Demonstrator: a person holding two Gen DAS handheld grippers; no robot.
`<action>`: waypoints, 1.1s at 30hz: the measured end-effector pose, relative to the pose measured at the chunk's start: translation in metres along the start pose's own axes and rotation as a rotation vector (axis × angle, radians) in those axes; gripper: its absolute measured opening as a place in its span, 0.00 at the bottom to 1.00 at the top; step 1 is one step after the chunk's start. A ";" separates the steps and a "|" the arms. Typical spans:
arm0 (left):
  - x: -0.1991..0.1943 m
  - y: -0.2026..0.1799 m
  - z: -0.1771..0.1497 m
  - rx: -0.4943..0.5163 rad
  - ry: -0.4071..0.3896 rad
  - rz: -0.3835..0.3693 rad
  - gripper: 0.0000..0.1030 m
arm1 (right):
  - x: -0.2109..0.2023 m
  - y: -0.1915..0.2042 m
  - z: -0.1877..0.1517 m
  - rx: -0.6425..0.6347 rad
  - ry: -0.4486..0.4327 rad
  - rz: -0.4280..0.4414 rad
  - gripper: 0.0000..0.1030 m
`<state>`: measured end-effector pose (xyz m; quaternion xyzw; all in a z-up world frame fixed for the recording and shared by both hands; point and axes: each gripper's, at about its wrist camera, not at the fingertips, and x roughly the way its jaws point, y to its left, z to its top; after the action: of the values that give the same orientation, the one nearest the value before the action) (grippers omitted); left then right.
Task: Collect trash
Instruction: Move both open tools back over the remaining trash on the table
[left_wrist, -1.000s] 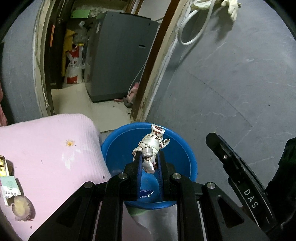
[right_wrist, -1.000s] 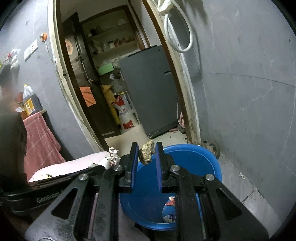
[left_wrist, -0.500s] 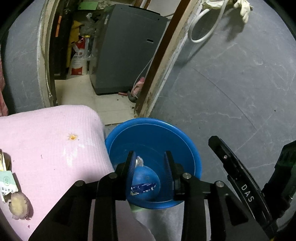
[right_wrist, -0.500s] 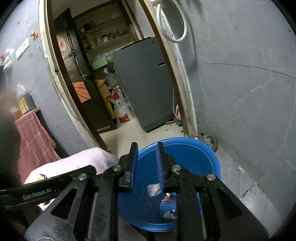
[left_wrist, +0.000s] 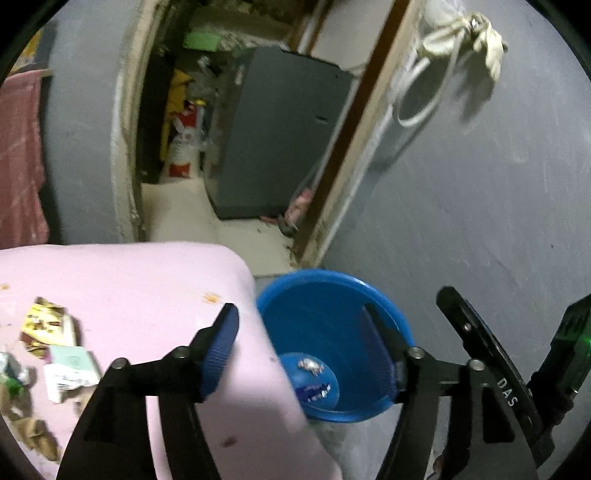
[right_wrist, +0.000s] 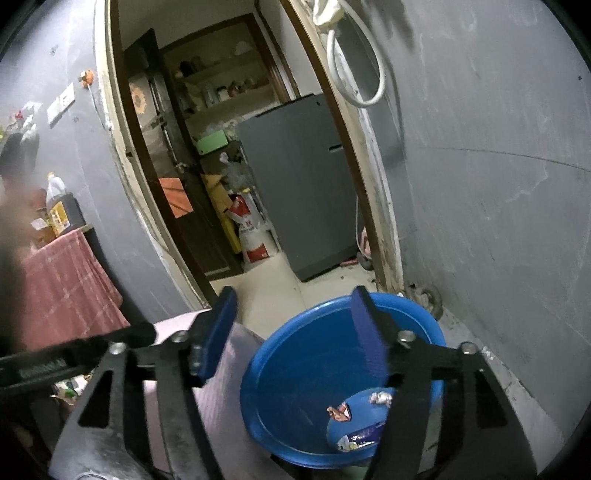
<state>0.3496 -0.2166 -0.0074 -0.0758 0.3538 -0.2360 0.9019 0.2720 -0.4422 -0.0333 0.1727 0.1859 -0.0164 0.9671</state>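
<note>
— Both claws spread wide, gripping nothing: left claw (left_wrist: 301, 343) straddling the corner of the pink cushion (left_wrist: 122, 291) and the blue tub (left_wrist: 388, 314), right claw (right_wrist: 295, 325) hanging above the same tub. Probably poised there because the tub is the drop spot.

— And inside the tub?

— At the bottom: a crumpled silver wrapper (left_wrist: 309, 364), a blue printed wrapper (left_wrist: 314, 391), and, clearer from the right view, a small red-and-white scrap (right_wrist: 339, 410). Otherwise bare blue plastic.

— More trash to fetch?

— Plenty, toward the cushion's left edge: a yellow packet (left_wrist: 44, 317), a white carton scrap (left_wrist: 70, 373), brownish peels (left_wrist: 33, 428) nearer the lower left corner. Tub tucked right against the cushion's right corner, likely for a short carry.

— Next, then?

— By judgement, back leftward with the claws wide, closing on the packet first.
</note>
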 end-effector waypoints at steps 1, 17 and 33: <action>-0.005 0.003 0.001 -0.003 -0.011 0.010 0.65 | -0.002 0.003 0.001 0.000 -0.010 0.009 0.74; -0.098 0.054 -0.019 -0.014 -0.276 0.211 0.95 | -0.034 0.061 0.002 -0.124 -0.163 0.164 1.00; -0.175 0.103 -0.055 -0.021 -0.409 0.416 0.97 | -0.041 0.152 -0.026 -0.277 -0.183 0.357 1.00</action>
<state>0.2394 -0.0407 0.0263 -0.0570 0.1748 -0.0223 0.9827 0.2392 -0.2923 0.0091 0.0662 0.0644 0.1647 0.9820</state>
